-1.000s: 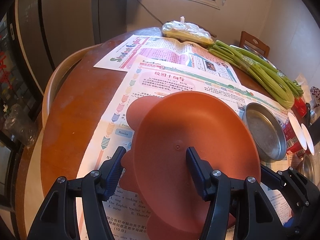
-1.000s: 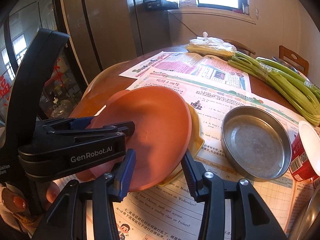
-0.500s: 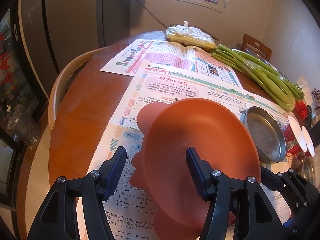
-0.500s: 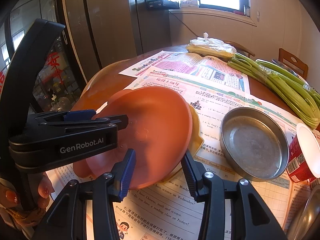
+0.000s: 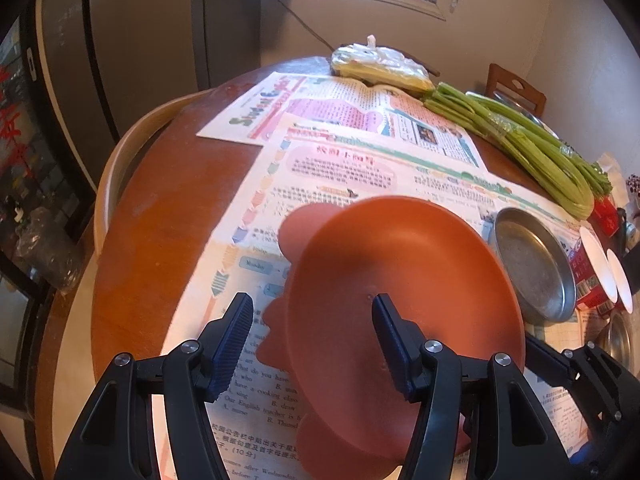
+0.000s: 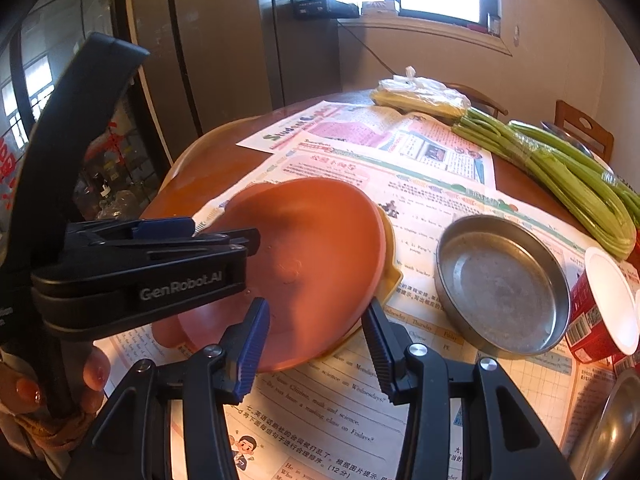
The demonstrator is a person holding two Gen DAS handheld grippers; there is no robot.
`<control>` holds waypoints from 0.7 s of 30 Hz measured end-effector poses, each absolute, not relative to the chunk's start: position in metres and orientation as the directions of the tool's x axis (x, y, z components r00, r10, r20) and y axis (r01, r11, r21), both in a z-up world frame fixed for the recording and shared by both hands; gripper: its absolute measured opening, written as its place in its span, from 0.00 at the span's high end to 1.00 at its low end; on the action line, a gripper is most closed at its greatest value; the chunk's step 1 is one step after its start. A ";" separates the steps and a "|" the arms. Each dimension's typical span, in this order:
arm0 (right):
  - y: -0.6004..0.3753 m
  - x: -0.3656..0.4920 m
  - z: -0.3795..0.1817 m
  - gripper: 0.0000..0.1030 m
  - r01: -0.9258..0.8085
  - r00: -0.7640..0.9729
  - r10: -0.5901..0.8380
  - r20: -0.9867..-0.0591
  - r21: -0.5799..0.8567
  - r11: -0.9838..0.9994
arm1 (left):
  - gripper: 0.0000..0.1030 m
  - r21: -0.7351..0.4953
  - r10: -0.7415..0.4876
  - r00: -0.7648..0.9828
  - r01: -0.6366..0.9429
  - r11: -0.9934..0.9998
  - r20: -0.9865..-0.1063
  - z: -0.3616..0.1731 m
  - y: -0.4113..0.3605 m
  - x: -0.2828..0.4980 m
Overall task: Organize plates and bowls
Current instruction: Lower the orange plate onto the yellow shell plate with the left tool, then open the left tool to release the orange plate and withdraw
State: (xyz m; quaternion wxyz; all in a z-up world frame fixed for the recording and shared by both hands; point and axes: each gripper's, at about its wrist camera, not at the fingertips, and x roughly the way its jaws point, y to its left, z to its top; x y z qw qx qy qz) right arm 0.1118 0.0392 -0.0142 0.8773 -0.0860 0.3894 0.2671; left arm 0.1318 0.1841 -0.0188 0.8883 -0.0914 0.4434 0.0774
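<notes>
Orange plate (image 6: 316,264) sits tilted atop a yellow plate (image 6: 394,276) on the newspaper-covered tabletop (image 5: 160,216), directly ahead of the right gripper (image 6: 316,344), whose jaws gape wide. Left gripper (image 5: 312,344), also wide, straddles its near rim. Beyond lies a steel dish (image 6: 502,284).

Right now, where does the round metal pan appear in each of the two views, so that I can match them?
Left wrist view: the metal pan sits at the right of the picture, just right of the orange plate.
Right wrist view: the metal pan sits right of centre, also right of the orange plate.
Shared landmark: the bundle of green stalks lies beyond the pan in both.
</notes>
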 end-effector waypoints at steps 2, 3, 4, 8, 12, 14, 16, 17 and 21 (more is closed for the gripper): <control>0.038 0.111 -0.014 0.54 -0.536 0.555 0.406 -0.726 0.061 0.842 | 0.39 -0.089 0.057 0.589 -0.217 0.972 -0.806 -0.022 0.182 0.131; 0.038 0.111 -0.014 0.54 -0.536 0.556 0.406 -0.725 0.060 0.842 | 0.39 -0.088 0.058 0.586 -0.218 0.972 -0.808 -0.023 0.181 0.131; 0.038 0.111 -0.015 0.54 -0.537 0.557 0.405 -0.725 0.058 0.842 | 0.39 -0.088 0.058 0.585 -0.218 0.972 -0.809 -0.023 0.181 0.131; 0.038 0.110 -0.014 0.54 -0.542 0.555 0.409 -0.725 0.058 0.838 | 0.37 -0.079 0.070 0.584 -0.225 0.971 -0.809 -0.023 0.181 0.130; 0.036 0.112 -0.016 0.53 -0.537 0.551 0.414 -0.724 0.072 0.841 | 0.37 -0.052 0.096 0.581 -0.233 0.971 -0.809 -0.022 0.181 0.129; 0.035 0.112 -0.016 0.53 -0.535 0.550 0.416 -0.724 0.076 0.841 | 0.37 -0.043 0.110 0.572 -0.247 0.968 -0.813 -0.023 0.183 0.129; 0.034 0.111 -0.015 0.53 -0.536 0.554 0.417 -0.721 0.075 0.841 | 0.37 -0.038 0.117 0.569 -0.253 0.967 -0.814 -0.024 0.185 0.129; 0.034 0.110 -0.014 0.53 -0.536 0.554 0.419 -0.719 0.077 0.841 | 0.37 -0.040 0.116 0.568 -0.255 0.966 -0.815 -0.024 0.185 0.129; 0.030 0.108 -0.011 0.53 -0.534 0.559 0.423 -0.713 0.080 0.842 | 0.37 -0.059 0.100 0.589 -0.245 0.968 -0.802 -0.017 0.183 0.125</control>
